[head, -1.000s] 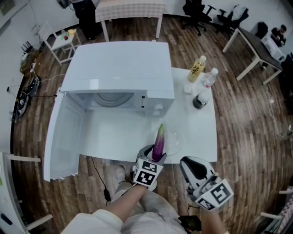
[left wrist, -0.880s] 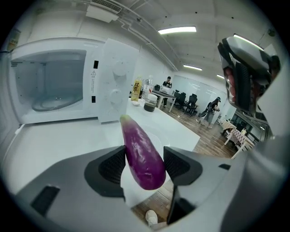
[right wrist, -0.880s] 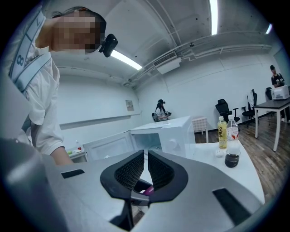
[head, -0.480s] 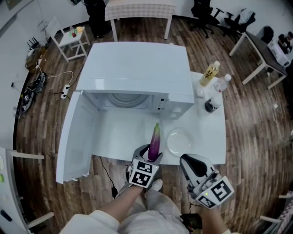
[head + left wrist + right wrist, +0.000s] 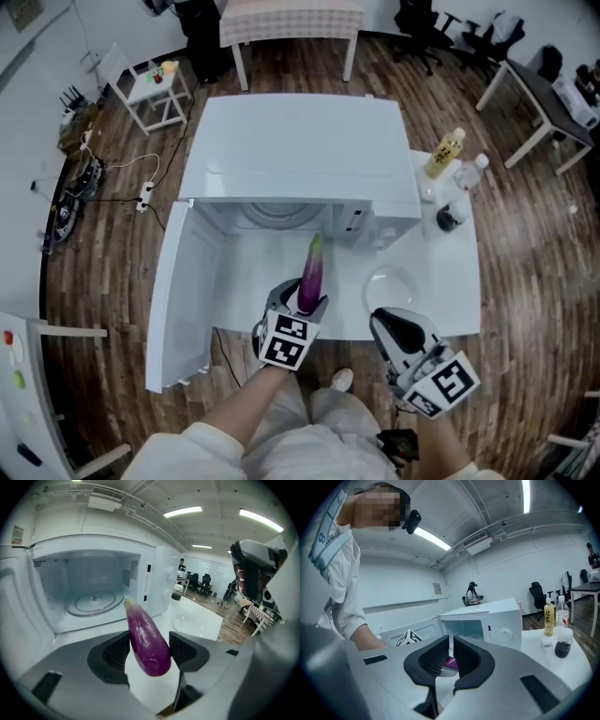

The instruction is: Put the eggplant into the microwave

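My left gripper [image 5: 302,305] is clamped on the eggplant [image 5: 309,275]. In the left gripper view both pads press its fat purple end [image 5: 147,641], one on each side. The green stem tip points away from me toward the microwave [image 5: 300,159]. The eggplant is held off the table [image 5: 441,272], in front of the open cavity and not inside it.

The microwave door [image 5: 183,300] hangs wide open to the left. The glass turntable [image 5: 93,603] shows on the cavity floor, with nothing on it.

My right gripper [image 5: 386,323] sits lower right in the head view, near the front table edge and apart from the left one. In the right gripper view its jaws [image 5: 451,656] are nearly together with only a thin slit, and nothing is between them. A bit of purple shows through the slit, beyond the jaws.

A clear plate [image 5: 394,286] lies on the table just right of the eggplant, between the two grippers and the microwave front.

At the right end of the table stand a yellow-labelled bottle [image 5: 445,153], a clear bottle [image 5: 469,173] and a dark jar [image 5: 450,217], close together beside the microwave.

Behind are a wood floor, other tables and office chairs.
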The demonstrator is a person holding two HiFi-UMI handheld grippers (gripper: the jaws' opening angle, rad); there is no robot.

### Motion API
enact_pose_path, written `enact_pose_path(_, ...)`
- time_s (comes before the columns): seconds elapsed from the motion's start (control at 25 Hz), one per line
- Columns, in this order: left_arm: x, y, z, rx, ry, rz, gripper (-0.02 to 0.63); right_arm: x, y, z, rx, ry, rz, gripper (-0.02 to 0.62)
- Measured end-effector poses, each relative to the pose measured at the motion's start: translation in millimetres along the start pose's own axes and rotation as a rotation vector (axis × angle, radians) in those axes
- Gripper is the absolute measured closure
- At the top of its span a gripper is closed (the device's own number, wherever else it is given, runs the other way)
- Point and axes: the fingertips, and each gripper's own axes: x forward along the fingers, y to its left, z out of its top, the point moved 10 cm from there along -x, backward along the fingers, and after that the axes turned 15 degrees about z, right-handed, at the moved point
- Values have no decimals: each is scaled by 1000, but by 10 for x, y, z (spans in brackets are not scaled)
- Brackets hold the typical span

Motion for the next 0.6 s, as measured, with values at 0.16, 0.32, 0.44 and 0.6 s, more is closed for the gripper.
enact_pose_path(0.16, 82, 289, 106, 62, 1, 21, 345, 111, 39, -31, -4, -29, -16, 557)
enact_pose_path(0.32, 182, 538, 232, 122, 0, 31, 345, 199, 118, -84, -6, -60, -44, 557)
enact_pose_path(0.44, 273, 683, 334, 173, -2, 23, 345, 242, 181, -141, -7, -89, -80, 557)
enact_pose_path(0.6, 433, 804, 418, 246, -2, -10, 345, 306, 218, -264, -8, -129, -126, 557)
